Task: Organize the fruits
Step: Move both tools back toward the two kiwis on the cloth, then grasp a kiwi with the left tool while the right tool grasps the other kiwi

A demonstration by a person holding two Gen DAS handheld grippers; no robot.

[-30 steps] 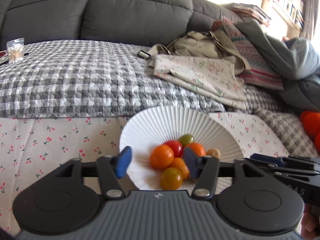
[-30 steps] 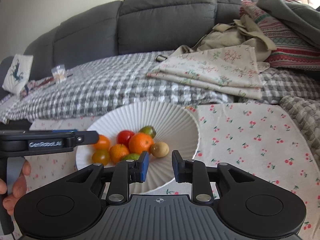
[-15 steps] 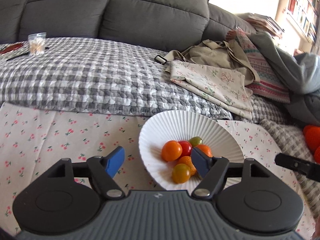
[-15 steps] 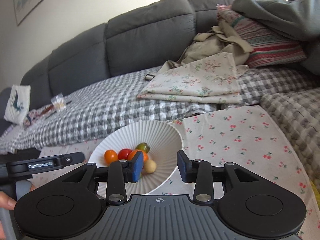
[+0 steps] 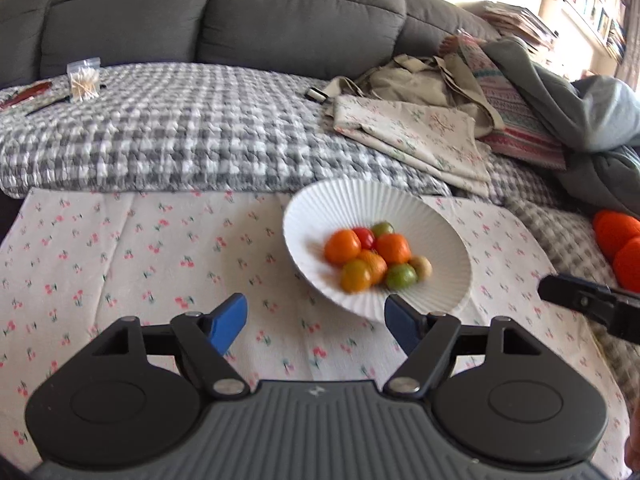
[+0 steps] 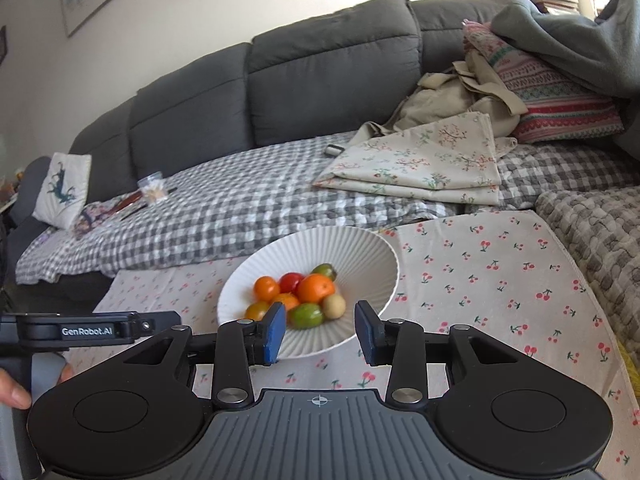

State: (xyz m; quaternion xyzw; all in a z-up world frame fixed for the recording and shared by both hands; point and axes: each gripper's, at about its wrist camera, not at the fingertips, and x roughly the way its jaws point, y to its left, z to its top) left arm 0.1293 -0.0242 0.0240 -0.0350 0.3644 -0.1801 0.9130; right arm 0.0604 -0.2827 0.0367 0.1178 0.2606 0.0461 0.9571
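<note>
Fruit's all piled in the white ribbed bowl (image 6: 372, 252), both grippers empty and hanging back from it.

The fruits (image 6: 298, 296) sit in a tight heap near the bowl's middle: a couple of orange ones, a red one, some green ones, a yellowish one and a small tan one, all touching. The bowl rests on a cherry-print cloth (image 6: 500, 280) spread in front of a grey sofa (image 6: 320, 80) with a checked blanket (image 6: 224, 216) and folded floral fabric (image 6: 424, 160) on it. The right gripper (image 6: 320, 334) has its blue pads spread apart, just short of the bowl's near rim, holding nothing. The left gripper (image 5: 316, 320) is spread wide open over the cloth, bowl ahead and to its right. More orange fruit (image 5: 618, 246) sits off at the far right edge of the left wrist view.
</note>
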